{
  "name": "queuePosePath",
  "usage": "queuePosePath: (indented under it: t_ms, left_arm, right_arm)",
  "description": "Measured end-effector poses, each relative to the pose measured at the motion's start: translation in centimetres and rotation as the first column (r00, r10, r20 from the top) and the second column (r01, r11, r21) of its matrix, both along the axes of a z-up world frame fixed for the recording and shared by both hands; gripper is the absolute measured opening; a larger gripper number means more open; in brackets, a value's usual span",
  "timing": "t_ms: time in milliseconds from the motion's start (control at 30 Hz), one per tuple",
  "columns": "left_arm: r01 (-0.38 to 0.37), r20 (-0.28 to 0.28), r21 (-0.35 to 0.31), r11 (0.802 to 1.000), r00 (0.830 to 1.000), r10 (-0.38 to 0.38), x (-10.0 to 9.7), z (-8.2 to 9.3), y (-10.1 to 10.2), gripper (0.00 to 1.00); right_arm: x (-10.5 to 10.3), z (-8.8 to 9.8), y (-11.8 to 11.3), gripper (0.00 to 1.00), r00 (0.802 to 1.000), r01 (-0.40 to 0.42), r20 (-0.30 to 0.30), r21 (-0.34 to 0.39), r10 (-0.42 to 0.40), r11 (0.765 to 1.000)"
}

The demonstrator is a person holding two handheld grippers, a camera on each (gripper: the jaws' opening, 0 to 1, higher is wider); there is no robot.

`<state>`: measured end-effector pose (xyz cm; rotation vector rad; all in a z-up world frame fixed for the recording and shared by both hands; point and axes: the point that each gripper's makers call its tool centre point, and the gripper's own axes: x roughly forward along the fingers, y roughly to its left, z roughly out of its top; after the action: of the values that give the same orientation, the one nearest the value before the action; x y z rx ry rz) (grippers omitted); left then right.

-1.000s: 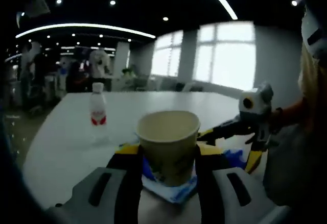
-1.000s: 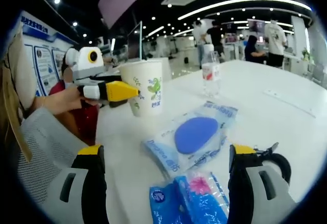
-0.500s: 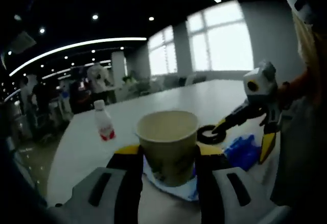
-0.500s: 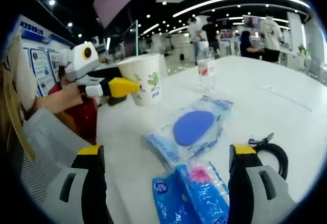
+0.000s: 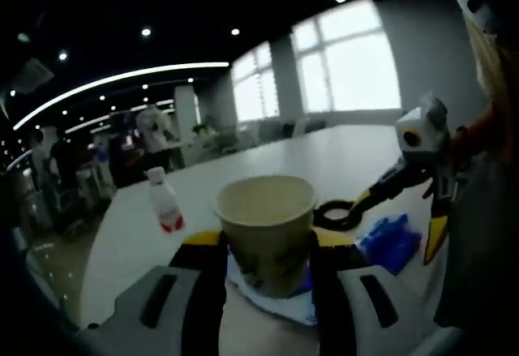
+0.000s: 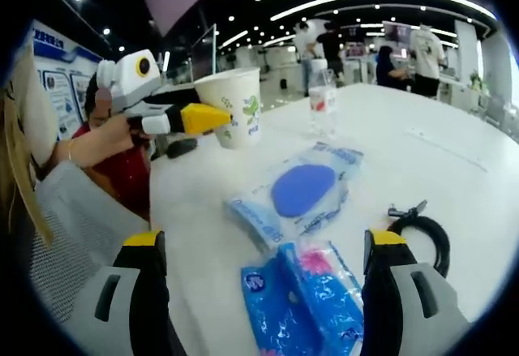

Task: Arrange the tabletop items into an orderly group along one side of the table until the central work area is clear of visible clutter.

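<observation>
Left gripper view: the left gripper has its jaws clenched on one paper cup, which stands upright between them, above the white counter. Under the cup lies one clear packet with blue print. One small bottle stands well off to the left, and one black cable is coiled to the right beside one blue pouch.

Right gripper view: the right gripper has its jaws spread wide, grasping nothing; the pouch lies between them, the packet just beyond, the cable near the right jaw.
</observation>
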<state>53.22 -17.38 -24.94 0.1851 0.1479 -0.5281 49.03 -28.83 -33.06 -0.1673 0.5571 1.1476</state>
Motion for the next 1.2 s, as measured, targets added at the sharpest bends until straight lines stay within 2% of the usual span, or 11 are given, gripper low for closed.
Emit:
queuePosePath:
  t_ms: [200, 300, 700, 1000, 1100, 1200]
  left_arm:
    - [-0.003, 0.007, -0.031, 1.0, 1.0, 0.004, 1.4, 0.6, 0.3, 0.37]
    - [-0.006, 0.013, -0.026, 1.0, 1.0, 0.007, 2.4, 0.6, 0.2, 0.37]
    - [-0.057, 0.02, -0.022, 0.998, 0.998, 0.057, 7.2, -0.2, 0.3, 0.37]
    - [-0.058, 0.03, -0.03, 0.998, 0.998, 0.059, 9.8, -0.3, 0.1, 0.37]
    - [-0.069, 0.028, -0.009, 0.998, 0.997, 0.069, 10.9, -0.8, 0.2, 0.37]
    - [-0.07, 0.027, -0.017, 0.997, 0.997, 0.07, 11.9, -1.1, 0.2, 0.37]
  right_arm:
    - [-0.2, -0.3, -0.3, 1.0, 1.0, 0.01, 0.003, -0.018, -0.01, 1.0]
    - [-0.2, -0.5, -0.3, 1.0, 1.0, 0.007, 0.011, -0.031, -0.006, 1.0]
    - [0.0, -1.4, -0.5, 0.99, 1.0, 0.001, 0.019, -0.061, 0.0, 0.998]
    - [0.4, -1.8, -0.5, 1.0, 1.0, -0.004, 0.017, -0.073, 0.005, 0.997]
    - [0.5, -2.0, -0.7, 1.0, 1.0, -0.001, 0.011, -0.078, 0.002, 0.997]
    - [0.7, -2.0, -0.8, 0.99, 1.0, 0.004, 0.012, -0.081, -0.003, 0.997]
